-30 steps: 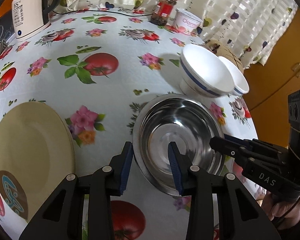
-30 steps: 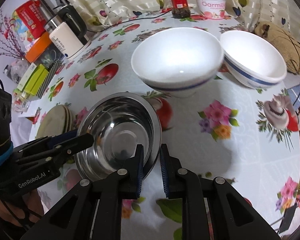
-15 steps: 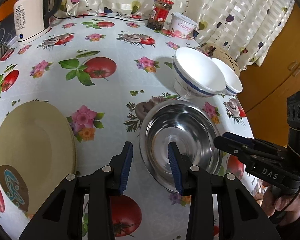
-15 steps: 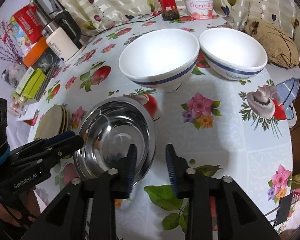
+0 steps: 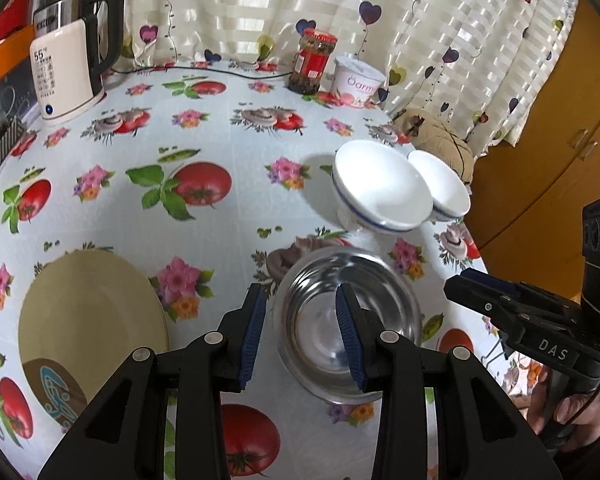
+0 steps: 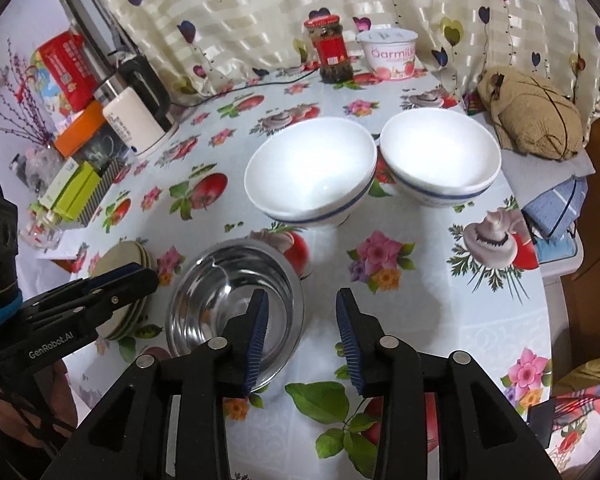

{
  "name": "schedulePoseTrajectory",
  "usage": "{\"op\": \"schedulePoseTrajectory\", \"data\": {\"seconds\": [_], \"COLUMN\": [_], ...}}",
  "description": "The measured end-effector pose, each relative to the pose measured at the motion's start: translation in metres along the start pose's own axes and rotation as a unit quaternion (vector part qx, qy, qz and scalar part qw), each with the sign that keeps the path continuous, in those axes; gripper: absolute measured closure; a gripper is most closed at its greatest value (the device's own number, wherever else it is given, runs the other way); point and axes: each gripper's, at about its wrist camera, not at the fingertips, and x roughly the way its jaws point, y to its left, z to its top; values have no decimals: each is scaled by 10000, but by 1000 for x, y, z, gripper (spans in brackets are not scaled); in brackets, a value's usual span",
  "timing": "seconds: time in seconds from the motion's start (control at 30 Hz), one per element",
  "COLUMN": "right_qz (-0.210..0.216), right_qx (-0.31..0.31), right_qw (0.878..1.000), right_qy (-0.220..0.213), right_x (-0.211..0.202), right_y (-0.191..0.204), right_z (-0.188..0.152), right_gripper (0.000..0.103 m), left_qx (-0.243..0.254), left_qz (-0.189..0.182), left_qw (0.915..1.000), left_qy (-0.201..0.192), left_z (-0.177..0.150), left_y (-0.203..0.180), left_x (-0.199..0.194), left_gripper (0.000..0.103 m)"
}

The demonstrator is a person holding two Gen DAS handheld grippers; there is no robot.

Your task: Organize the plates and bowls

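A steel bowl (image 5: 348, 324) (image 6: 220, 292) sits upright on the flowered tablecloth, near the front edge. Behind it stand two white bowls with a blue stripe, one (image 5: 380, 184) (image 6: 312, 172) close to it and the other (image 5: 440, 184) (image 6: 440, 156) to its right. A stack of beige plates (image 5: 88, 312) (image 6: 120, 260) lies to the left. My left gripper (image 5: 299, 296) (image 6: 120, 284) hangs open over the steel bowl's left rim, not touching it. My right gripper (image 6: 302, 300) (image 5: 472, 284) is opening above the bowl's right rim, with nothing pressed between its pads.
A white kettle (image 5: 72, 68) stands at the back left. A red-lidded jar (image 5: 314, 62) and a yoghurt tub (image 5: 358, 84) stand by the curtain. A brown bag (image 6: 536, 120) lies off the table's right edge. Boxes (image 6: 76, 188) crowd the left side.
The right gripper, shut on the steel bowl's rim a second ago, has let go and spread its jaws. Both grippers have risen and drawn back; the bowl stays on the cloth.
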Motion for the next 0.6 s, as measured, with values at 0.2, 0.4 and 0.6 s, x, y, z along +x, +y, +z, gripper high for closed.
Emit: {"op": "schedulePoseTrajectory", "data": {"seconds": [0.2,0.4,0.6], "right_qz": [10,-58,-91], "right_qx": [-15,-24,13], "right_qw": [9999,9998,9998], "right_qy": [-126,-210,-189], "right_x": [-12,-16,-11], "right_y": [2,1,-4], "right_z": [6,15,23], "right_gripper": [67,67,67], "left_qx": [86,148,171], "left_qz": [-5,-6,-20], "left_qw": [9999,9999,9998], "left_qy": [-77,-59,-75], "left_z": [8,16,25], "left_y": [-6,-10,-12], "left_x": [-4,3,8], "left_gripper": [65,65,65]}}
